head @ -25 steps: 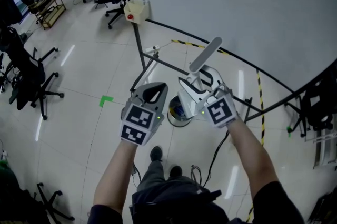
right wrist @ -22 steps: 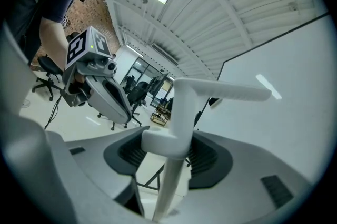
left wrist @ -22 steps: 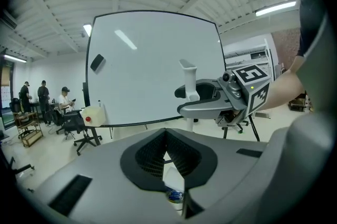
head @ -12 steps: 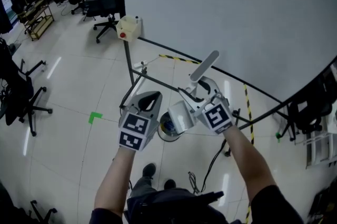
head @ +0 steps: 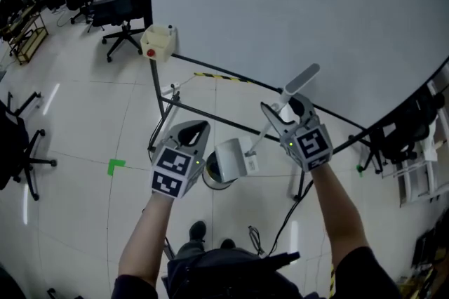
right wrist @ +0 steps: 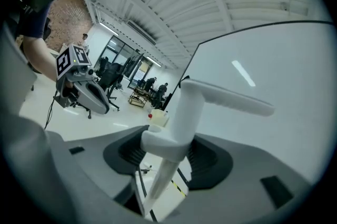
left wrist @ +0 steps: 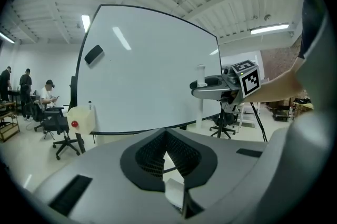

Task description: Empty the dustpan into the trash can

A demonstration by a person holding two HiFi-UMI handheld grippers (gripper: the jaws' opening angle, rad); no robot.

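The emptying looks to be in hand but not visibly finished: the dustpan point(head: 228, 158) hangs tipped over the mouth of the round trash can point(head: 210, 182), which stands on the floor point(head: 84, 150) just in front of the person's feet. The pan's white body overlaps the can's rim in the head view. No dirt can be made out in the pan or falling from it, so I cannot tell whether the contents have gone in. What is left, as I judge it, is to tip or shake the pan out and then take it away. The right hand-held gripper point(right wrist: 168, 149) is clenched on the dustpan's long handle point(head: 298, 82), which runs up past its jaws while the pan hangs below and to its left. The left hand-held gripper point(left wrist: 166, 136) has its jaws together on nothing and sits just beside the pan, to its left and apart from it.
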